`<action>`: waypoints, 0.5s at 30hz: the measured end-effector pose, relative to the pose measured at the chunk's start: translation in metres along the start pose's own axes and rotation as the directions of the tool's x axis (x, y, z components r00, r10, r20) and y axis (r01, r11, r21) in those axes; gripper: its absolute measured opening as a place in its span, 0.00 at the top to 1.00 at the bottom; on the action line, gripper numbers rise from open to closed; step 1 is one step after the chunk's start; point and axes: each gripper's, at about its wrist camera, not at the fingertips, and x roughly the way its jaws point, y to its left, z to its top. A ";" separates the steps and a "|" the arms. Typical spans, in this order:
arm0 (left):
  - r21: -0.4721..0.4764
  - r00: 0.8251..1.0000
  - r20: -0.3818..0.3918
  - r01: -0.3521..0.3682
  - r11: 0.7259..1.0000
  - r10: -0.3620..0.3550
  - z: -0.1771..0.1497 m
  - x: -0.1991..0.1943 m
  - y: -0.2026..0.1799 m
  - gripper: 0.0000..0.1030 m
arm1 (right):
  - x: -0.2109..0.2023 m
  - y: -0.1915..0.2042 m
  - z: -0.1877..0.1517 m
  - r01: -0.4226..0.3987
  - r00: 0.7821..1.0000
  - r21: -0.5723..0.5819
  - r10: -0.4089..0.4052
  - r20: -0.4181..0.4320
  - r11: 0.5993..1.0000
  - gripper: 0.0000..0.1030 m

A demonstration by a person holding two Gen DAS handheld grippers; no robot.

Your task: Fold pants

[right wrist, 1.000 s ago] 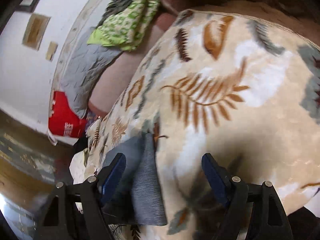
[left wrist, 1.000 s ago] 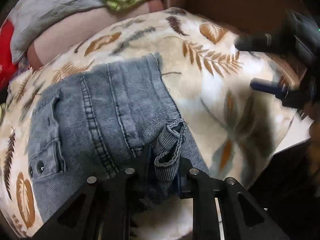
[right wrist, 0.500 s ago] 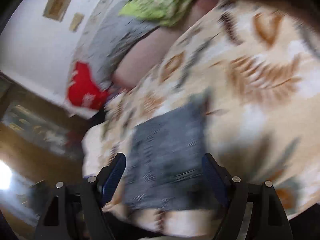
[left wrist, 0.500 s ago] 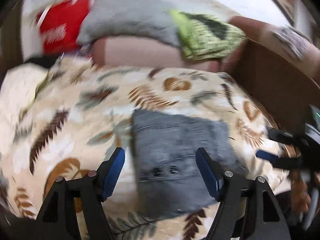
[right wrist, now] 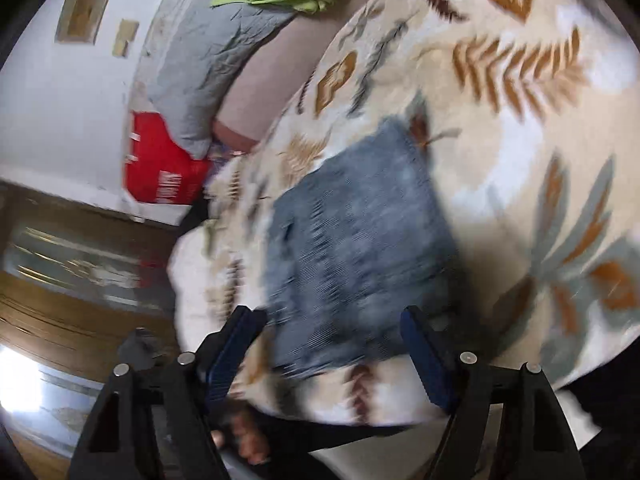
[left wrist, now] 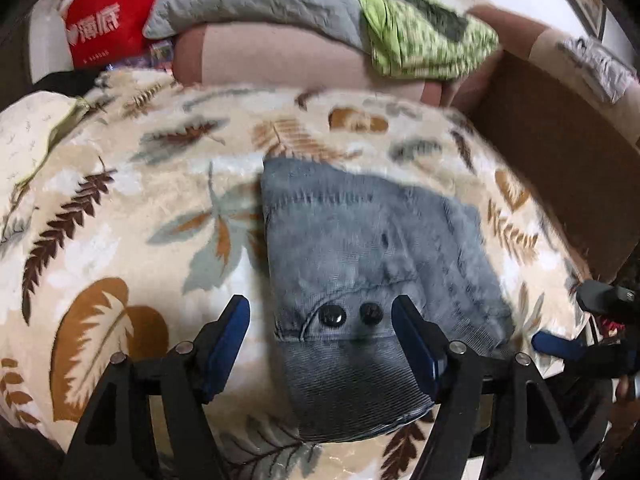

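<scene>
**Blanket** (left wrist: 132, 208): cream plush w/ brown and grey-green leaf print, spread over a bed or sofa. It carries the pants. Soft, deep nap; likely grips fabric rather than letting it slide.

**Pants** (left wrist: 372, 264): blue-grey corduroy, lying as a compact, roughly rectangular bundle approx. mid-blanket, nearer the front edge than the back. Judged folded already, or very close to it (one more halving possible, not certain).
- Handling, judged: soft and limp, no stiffness of its own; light to medium weight, though several layers make the bundle thicker and heavier at the seams. Ribbed cloth is not slippery. Nothing fragile.
- Where to take hold, judged: at a corner or along the doubled near edge, pinching all layers together so the stack does not peel apart; avoid the stud area (hard, poor bite).
- Looks: fine vertical ribbing, faded patches, a stitched seam line across the far part, curved pocket seam near the front, raw-looking hem at the near end.

**Left gripper** (left wrist: 320, 332): jaws spread wide, nothing between them; hovers over the near end of the pants, blue pads either side of the studs.

**Right gripper** (right wrist: 330, 344): jaws also spread, holding nothing, above the near edge of the bundle (view motion-blurred).

**Studs** (left wrist: 332, 315): two black metal buttons, side by side on the pocket.
</scene>
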 end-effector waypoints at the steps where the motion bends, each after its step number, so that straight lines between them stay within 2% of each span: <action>1: -0.005 1.000 -0.027 -0.005 1.000 0.005 0.000 0.008 0.002 0.28 | 0.010 -0.005 -0.002 -0.025 0.999 0.034 0.026 -0.030 0.999 0.23; 2: -0.018 0.999 -0.045 -0.007 1.000 0.006 -0.005 0.013 0.006 0.28 | 0.019 -0.011 -0.005 -0.044 0.998 0.069 0.047 -0.048 0.997 0.23; 5: -0.036 0.999 -0.034 0.010 0.999 -0.012 -0.007 0.016 0.012 0.27 | 0.032 -0.021 -0.005 -0.072 0.997 0.126 0.076 -0.033 0.989 0.23; 8: -0.041 0.999 -0.037 0.011 0.999 -0.013 -0.007 0.017 0.013 0.25 | 0.045 -0.039 -0.002 -0.053 0.997 0.212 0.062 -0.039 0.976 0.24; 11: -0.040 1.000 -0.025 0.012 0.999 -0.013 -0.011 0.017 0.013 0.24 | 0.034 -0.042 0.005 -0.051 0.999 0.211 0.046 0.028 0.976 0.25; 14: -0.047 1.000 -0.024 0.010 0.999 -0.012 -0.013 0.019 0.012 0.23 | 0.029 -0.053 0.012 0.043 0.997 0.209 -0.055 0.053 0.977 0.43; 15: -0.048 1.000 -0.024 0.007 0.999 -0.008 -0.013 0.020 0.012 0.23 | 0.031 -0.060 0.013 0.062 0.996 0.228 -0.074 0.044 0.972 0.61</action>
